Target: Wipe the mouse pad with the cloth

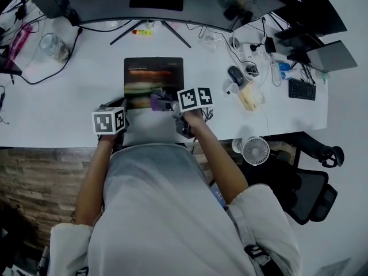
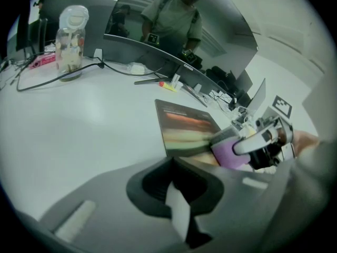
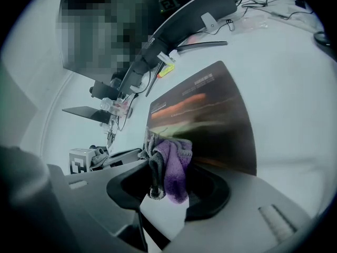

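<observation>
Where the head view looks down on the white desk (image 1: 69, 96), we note the dark mouse pad (image 1: 153, 76) lying flat near the front edge, straight ahead of the person. Purple-and-grey cloth (image 1: 158, 102) sits bunched on the pad's near edge, towards its right half. Right gripper (image 1: 172, 107) comes in from the right, its tips at the cloth. From the right gripper view we record the right gripper (image 3: 166, 186) clamped on the cloth (image 3: 171, 165): a fold is pinched between the jaws, and the rest bulges out ahead of the tips and lies against the near part of the mouse pad (image 3: 216, 120). Left gripper (image 1: 115, 109) rests at the pad's near left corner, well clear of the cloth; we cannot tell whether it touches the pad. In the left gripper view the left gripper (image 2: 174, 186) has its jaws drawn together with nothing between them, the mouse pad (image 2: 184, 125) lying ahead and to the right, and the cloth (image 2: 231, 154) showing purple under the other gripper at the pad's far side in that view. Elsewhere on the desk: a glass jar (image 1: 53, 46) at far left, a computer mouse (image 1: 236, 75) to the right of the pad, and a small fan (image 1: 255, 150) at the desk's front edge.
</observation>
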The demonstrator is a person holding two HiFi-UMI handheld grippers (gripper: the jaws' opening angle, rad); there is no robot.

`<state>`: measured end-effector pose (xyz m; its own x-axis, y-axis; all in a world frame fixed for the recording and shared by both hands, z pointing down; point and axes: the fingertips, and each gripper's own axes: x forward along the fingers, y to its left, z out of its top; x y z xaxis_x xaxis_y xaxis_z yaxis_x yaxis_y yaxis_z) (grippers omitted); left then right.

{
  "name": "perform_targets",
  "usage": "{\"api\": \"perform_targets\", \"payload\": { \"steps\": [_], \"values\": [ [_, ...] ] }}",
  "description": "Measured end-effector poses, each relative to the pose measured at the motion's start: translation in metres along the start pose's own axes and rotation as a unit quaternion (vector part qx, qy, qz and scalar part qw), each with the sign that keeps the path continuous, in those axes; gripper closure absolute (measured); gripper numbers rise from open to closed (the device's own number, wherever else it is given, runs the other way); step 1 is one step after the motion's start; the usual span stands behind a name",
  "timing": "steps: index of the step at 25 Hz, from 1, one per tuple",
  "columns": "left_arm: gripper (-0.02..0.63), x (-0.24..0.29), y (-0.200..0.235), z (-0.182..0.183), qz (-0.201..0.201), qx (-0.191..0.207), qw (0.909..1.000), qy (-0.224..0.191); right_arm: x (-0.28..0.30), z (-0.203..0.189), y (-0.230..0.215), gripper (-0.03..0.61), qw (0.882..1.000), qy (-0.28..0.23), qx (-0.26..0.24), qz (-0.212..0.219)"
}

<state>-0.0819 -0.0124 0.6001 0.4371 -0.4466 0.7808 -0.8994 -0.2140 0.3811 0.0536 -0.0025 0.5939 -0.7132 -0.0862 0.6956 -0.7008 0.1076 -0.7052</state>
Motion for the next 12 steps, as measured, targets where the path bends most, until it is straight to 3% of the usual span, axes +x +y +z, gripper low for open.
{"api": "perform_targets", "payload": {
  "steps": [12],
  "values": [
    [0.614, 0.000, 0.000, 0.000, -0.001, 0.000, 1.0000, 0.000, -0.019, 0.000, -0.019, 0.396, 1.000, -0.004, 0.009, -0.011]
  ]
}}
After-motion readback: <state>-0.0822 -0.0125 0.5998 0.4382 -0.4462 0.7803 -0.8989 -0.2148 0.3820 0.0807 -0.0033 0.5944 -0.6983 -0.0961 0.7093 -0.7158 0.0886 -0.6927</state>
